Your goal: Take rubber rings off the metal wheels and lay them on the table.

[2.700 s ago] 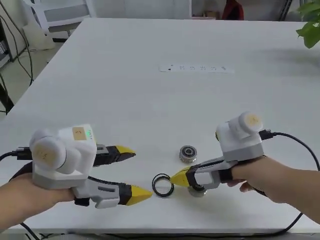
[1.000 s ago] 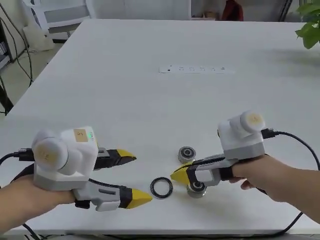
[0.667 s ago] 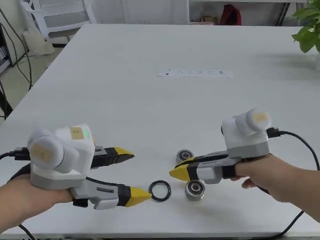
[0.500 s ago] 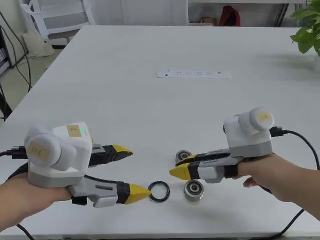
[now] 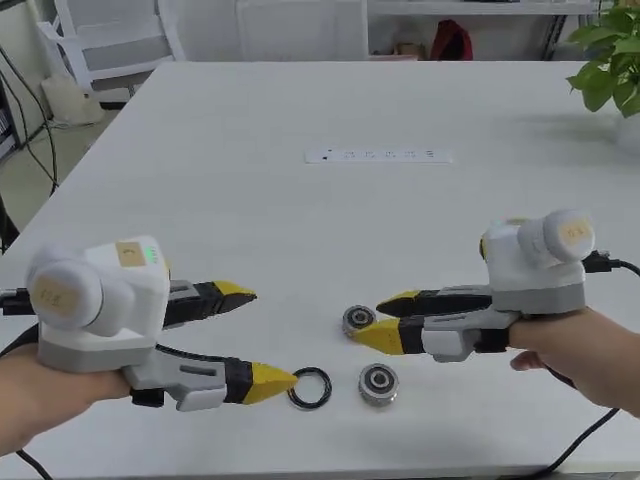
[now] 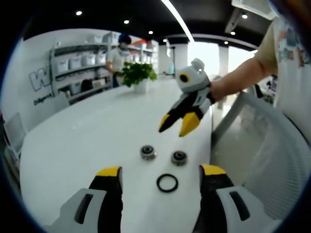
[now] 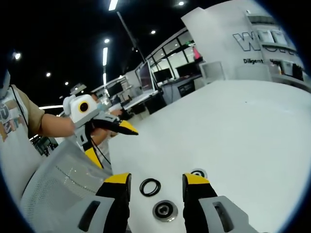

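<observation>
While both claws hover just over the table [image 5: 300, 220], neither has anything in it: the left claw [image 5: 256, 336] gapes wide and the right claw [image 5: 385, 318] stands open at a narrower gap, both empty. One rubber ring [image 5: 309, 388] lies flat on the table just off the left claw's lower tip. In the left gripper view it sits squarely between that claw's two tips.

There are two metal wheels. The first wheel [image 5: 358, 320] lies right at the right claw's tips. The second wheel [image 5: 378, 382] lies just below that claw's lower tip, close beside the ring.

I'd judge the ring to be thin, light and stretchy. It should flop when lifted, so a pinch across its band anywhere would do.

The wheels look small, hard and smooth, and are likely to skid or roll on this slick top. One claw ought to clamp a wheel across its flat faces, and the other can catch the rubber at the rim with a single tip.

Now, the hard parts. I cannot make out whether either wheel carries rubber, because the rims are dark and tiny from here. Nor can I tell whether the first wheel touches the right claw's tip. In the right gripper view, that wheel is half hidden behind one jaw.
</observation>
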Demonstrator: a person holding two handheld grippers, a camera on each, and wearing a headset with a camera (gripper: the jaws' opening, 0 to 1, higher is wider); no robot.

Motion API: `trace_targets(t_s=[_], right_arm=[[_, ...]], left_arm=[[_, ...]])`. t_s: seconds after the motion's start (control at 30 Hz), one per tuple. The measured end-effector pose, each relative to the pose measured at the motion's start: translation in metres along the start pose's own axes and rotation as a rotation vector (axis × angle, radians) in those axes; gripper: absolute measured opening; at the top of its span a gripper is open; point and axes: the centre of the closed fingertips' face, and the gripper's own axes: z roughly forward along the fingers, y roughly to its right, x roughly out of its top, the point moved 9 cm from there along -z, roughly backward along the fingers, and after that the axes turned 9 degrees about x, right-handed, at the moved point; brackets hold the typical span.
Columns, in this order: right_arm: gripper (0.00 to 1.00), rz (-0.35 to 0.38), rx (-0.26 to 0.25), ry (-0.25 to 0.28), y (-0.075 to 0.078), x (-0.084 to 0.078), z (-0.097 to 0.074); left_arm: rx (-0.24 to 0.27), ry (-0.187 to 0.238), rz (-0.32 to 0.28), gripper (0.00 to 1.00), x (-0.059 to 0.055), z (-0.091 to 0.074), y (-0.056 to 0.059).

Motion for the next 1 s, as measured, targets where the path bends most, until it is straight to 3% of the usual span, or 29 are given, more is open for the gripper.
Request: trace_targets(t_s=[0.3,1.0], right_arm=[[0.52,-0.051,-0.044,0.031,-0.005,0.001,-0.025],[0.73,-0.167,-0.131,-0.023,-0.016,-0.022,-0.06]], left_arm=[[0.017,0.014,-0.011,0.67,0.004,-0.004,-0.001],[0.054,0.016,-0.031,0.72,0.001,-0.015,-0.001]])
